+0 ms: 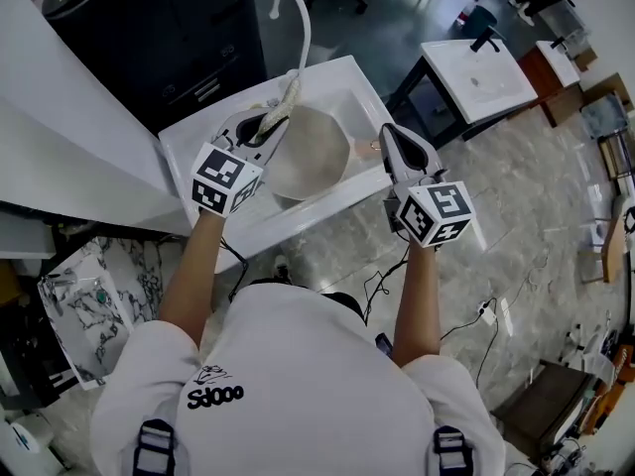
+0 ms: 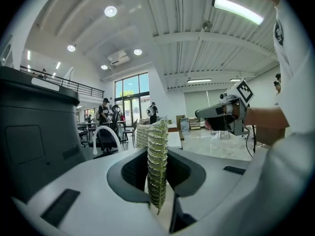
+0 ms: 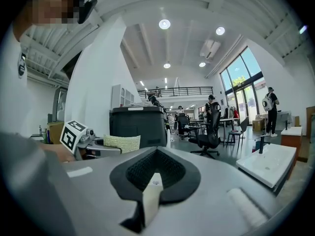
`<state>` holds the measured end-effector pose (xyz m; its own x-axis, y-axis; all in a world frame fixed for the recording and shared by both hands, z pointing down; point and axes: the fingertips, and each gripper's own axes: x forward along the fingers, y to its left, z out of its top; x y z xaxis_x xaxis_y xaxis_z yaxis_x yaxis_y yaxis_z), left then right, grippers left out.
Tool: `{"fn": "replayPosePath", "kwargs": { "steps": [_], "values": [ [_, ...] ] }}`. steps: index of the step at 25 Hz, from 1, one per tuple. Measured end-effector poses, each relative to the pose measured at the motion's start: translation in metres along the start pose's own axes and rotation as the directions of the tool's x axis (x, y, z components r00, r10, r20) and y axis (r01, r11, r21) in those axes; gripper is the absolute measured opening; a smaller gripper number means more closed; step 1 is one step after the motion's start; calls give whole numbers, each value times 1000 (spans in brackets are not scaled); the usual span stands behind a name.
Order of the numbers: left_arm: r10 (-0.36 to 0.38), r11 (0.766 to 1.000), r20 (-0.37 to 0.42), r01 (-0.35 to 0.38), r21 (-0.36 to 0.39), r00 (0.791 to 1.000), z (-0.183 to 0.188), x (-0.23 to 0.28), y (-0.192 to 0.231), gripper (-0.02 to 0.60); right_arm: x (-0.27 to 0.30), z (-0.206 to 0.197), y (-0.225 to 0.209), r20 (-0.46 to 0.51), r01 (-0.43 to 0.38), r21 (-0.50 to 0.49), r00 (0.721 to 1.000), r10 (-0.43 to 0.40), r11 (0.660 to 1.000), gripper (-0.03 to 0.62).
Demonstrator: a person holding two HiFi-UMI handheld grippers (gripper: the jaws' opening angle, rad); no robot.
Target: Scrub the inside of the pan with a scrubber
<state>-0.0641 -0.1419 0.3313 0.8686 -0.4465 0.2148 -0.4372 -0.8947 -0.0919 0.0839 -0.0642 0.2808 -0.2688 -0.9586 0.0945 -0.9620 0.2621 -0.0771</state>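
Observation:
A round grey pan (image 1: 310,155) lies in the white sink (image 1: 189,139), its short handle (image 1: 368,148) pointing right. My left gripper (image 1: 266,125) is held above the pan's left rim, shut on a pale green mesh scrubber (image 1: 285,100). In the left gripper view the scrubber (image 2: 157,161) stands edgewise between the jaws of that gripper (image 2: 160,181). My right gripper (image 1: 389,133) hovers just right of the pan handle, apart from it. Its jaws (image 3: 155,173) are shut with nothing held. Neither gripper view shows the pan.
A white curved faucet (image 1: 295,13) rises behind the sink. Behind it to the left is a dark cabinet (image 1: 164,28). A second white basin (image 1: 478,75) stands to the right on the stone floor. Cables (image 1: 382,286) lie on the floor.

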Motion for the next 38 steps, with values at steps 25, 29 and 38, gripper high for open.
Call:
{"fn": "replayPosePath", "kwargs": {
  "steps": [25, 29, 38],
  "values": [
    [117, 989, -270, -136, -55, 956, -82, 84, 20, 64, 72, -58, -77, -194, -113, 33, 974, 118, 993, -6],
    [132, 983, -307, -163, -79, 943, -96, 94, 23, 64, 84, -74, -88, -226, -130, 51, 964, 138, 990, -6],
    [132, 980, -428, -183, -80, 894, -151, 123, 35, 63, 104, -109, -104, -288, -135, 98, 945, 157, 986, -6]
  ]
}}
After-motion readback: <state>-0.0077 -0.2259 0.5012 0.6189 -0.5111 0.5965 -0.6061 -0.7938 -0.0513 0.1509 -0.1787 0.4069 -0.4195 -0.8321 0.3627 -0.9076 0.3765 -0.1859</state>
